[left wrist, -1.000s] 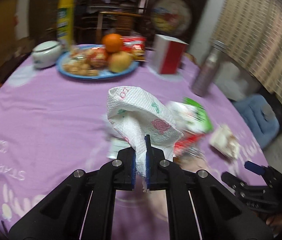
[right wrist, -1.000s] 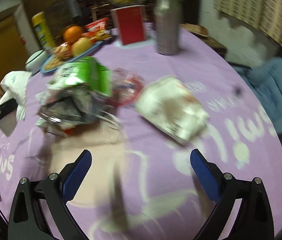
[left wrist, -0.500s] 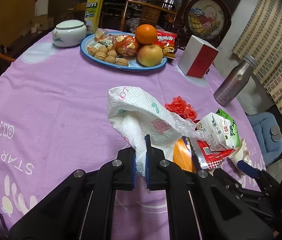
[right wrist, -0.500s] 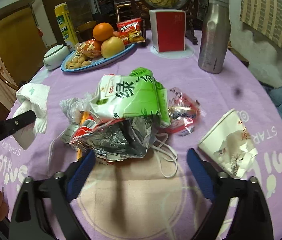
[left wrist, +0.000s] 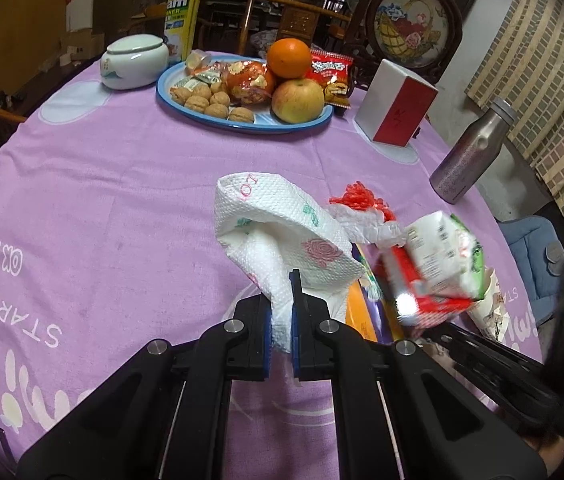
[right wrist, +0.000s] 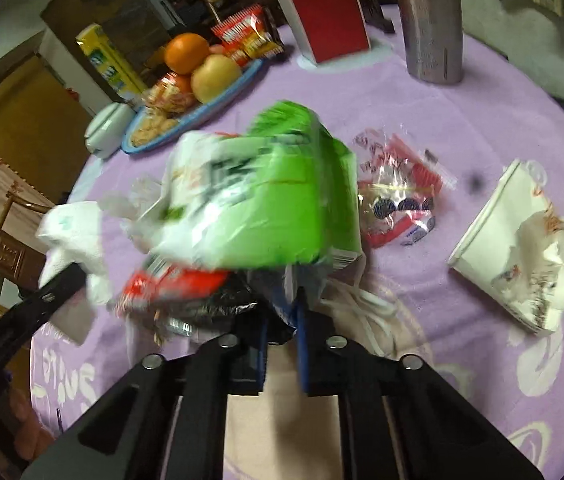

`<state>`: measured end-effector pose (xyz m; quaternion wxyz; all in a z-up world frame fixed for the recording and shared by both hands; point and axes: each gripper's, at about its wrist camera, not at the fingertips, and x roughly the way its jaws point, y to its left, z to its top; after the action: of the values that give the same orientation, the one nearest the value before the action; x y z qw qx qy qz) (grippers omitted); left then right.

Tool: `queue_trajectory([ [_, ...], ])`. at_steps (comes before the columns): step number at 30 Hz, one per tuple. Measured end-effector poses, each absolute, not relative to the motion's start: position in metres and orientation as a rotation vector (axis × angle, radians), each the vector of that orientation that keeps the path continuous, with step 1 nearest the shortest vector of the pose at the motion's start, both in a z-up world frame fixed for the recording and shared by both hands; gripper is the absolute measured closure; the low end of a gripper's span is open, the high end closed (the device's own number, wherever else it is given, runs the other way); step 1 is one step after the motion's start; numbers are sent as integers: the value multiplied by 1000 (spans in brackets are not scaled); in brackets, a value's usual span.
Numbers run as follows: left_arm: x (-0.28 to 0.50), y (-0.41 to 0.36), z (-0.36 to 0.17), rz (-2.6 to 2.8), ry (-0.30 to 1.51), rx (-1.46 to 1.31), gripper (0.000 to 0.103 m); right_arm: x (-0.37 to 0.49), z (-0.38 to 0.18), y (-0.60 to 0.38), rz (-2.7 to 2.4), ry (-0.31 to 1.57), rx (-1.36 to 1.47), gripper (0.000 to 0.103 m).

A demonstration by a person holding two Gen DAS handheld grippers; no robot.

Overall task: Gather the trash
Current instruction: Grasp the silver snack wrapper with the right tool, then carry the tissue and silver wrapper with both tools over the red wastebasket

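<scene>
Right wrist view: purple tablecloth (right wrist: 482,120), then the wrapper bundle (right wrist: 265,200) on which the right gripper (right wrist: 282,312), jaws just closed, is clenched; left gripper (left wrist: 281,312) grasps a paper towel (left wrist: 277,232).

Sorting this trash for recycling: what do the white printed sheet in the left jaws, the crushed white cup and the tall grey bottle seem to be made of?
White printed sheet: soft embossed paper towel, matte, with a dimpled texture and limp folds.
Crushed white cup: likely thin paper with a printed matte surface; its wall is creased and torn.
Tall grey bottle: probably brushed metal, with a dull sheen and rigid form.
</scene>
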<state>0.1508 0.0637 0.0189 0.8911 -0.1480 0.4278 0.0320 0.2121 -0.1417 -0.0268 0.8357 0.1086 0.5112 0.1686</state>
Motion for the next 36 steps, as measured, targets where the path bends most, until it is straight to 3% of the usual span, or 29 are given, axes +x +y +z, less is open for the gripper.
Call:
queue_trajectory([
  [12,140,48,31,45,836,-255,95,124,33,-181,440,941,184,100],
  [23,109,-13,55,-96,713,-121,95,66,34,-240,354,891,251,100],
  [36,62,-88,47,-403,794,-47,95,13,22,-291,175,841,244,100],
])
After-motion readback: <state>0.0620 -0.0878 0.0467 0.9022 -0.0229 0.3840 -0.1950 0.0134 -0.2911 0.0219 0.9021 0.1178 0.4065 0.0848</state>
